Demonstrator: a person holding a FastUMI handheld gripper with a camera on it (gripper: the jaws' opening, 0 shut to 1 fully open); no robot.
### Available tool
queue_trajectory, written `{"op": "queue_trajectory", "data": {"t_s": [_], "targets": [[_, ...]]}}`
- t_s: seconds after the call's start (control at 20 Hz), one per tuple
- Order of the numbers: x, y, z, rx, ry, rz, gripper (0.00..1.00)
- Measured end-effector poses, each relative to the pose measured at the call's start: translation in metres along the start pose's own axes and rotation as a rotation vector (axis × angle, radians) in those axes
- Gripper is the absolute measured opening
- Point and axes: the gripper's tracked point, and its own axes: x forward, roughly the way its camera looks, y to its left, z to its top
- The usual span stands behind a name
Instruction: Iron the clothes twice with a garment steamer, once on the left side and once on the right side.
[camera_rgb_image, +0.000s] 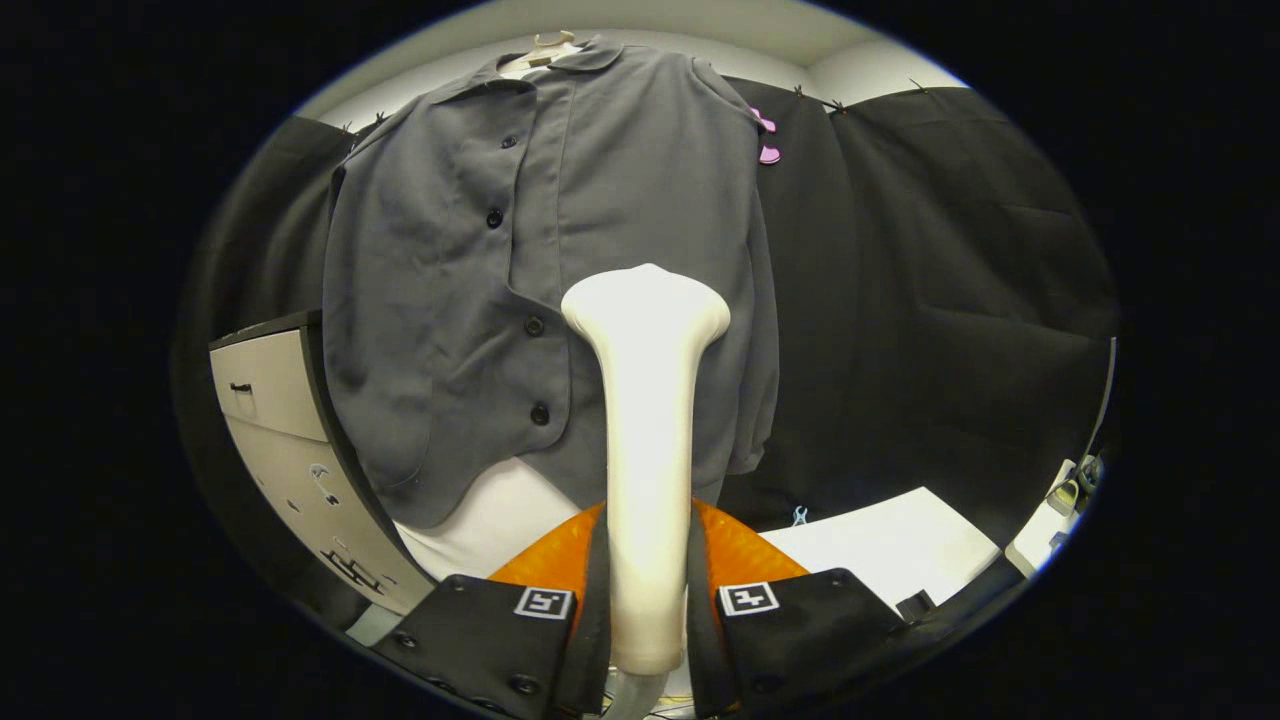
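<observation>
Gripper (648, 600) jaws are clamped tight on the steamer (648, 420) handle, head right up against the shirt (560, 250), right of the buttons. Steamer hides the shirt's lower middle, and its base is cut off.

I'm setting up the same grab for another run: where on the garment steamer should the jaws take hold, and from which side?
Grip the garment steamer on its slim, straight handle, well below the flared head, coming from behind so the head points away at the grey shirt. The handle fits between the jaws; the wide head would not. The gripper is shut on it that way now.
</observation>
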Motion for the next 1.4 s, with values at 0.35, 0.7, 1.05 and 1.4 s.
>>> {"op": "queue_trajectory", "data": {"t_s": [0.35, 0.7, 1.05, 1.4], "targets": [[-0.022, 0.001, 0.025, 0.057, -0.046, 0.023, 0.4], [-0.101, -0.025, 0.119, 0.11, -0.213, 0.001, 0.39], [-0.177, -0.05, 0.165, 0.058, -0.312, -0.03, 0.39], [-0.207, -0.061, 0.168, 0.071, -0.317, -0.055, 0.39]]}}
